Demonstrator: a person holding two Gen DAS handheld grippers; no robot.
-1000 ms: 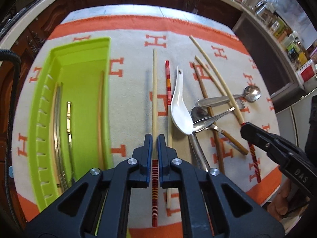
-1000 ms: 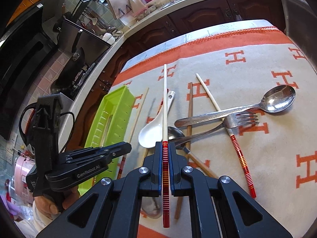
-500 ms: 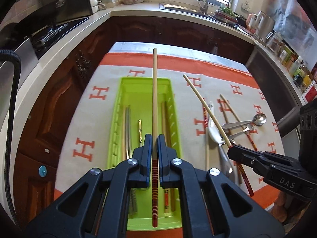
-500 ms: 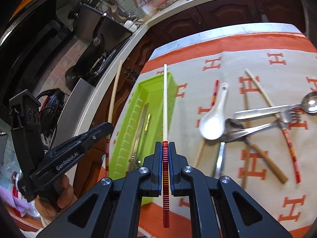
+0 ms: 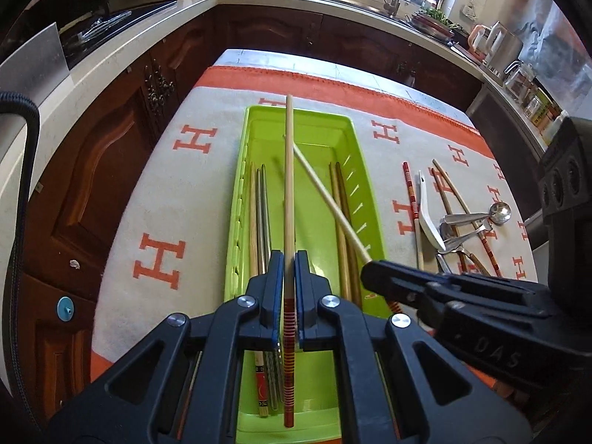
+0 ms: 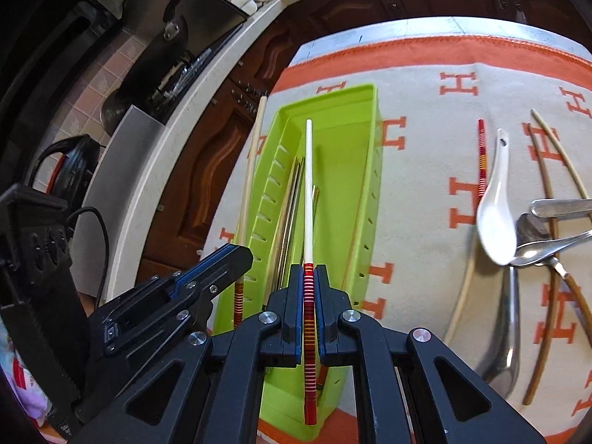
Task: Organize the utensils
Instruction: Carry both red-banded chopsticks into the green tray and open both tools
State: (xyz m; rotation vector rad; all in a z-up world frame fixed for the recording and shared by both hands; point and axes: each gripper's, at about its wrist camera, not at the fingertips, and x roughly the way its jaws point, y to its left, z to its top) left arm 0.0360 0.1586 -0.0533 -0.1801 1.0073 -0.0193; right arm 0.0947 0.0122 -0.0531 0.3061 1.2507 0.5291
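A lime green tray [image 5: 366,181] lies on the cloth with several chopsticks [image 5: 340,214] along its sides; it also shows in the right wrist view [image 6: 364,140]. My left gripper [image 5: 289,262] is shut on a pale chopstick with a red-striped end [image 5: 288,170], held lengthwise over the tray. My right gripper [image 6: 308,277] is shut on a matching chopstick [image 6: 308,192], also over the tray; in the left wrist view it crosses diagonally [image 5: 325,196]. A white spoon [image 6: 495,222], metal spoons and a fork [image 6: 547,244] and more chopsticks [image 6: 481,155] lie to the right.
The table is covered by a cream cloth with orange H marks and an orange border [image 5: 162,255]. Dark wood cabinets [image 5: 111,140] and a pale counter [image 5: 122,40] stand to the left and behind. A kitchen sink [image 5: 373,0] is at the back.
Both grippers, each holding its chopstick, have moved left from the loose utensils to above the green tray and come lower over it. The two chopsticks now cross over the tray.
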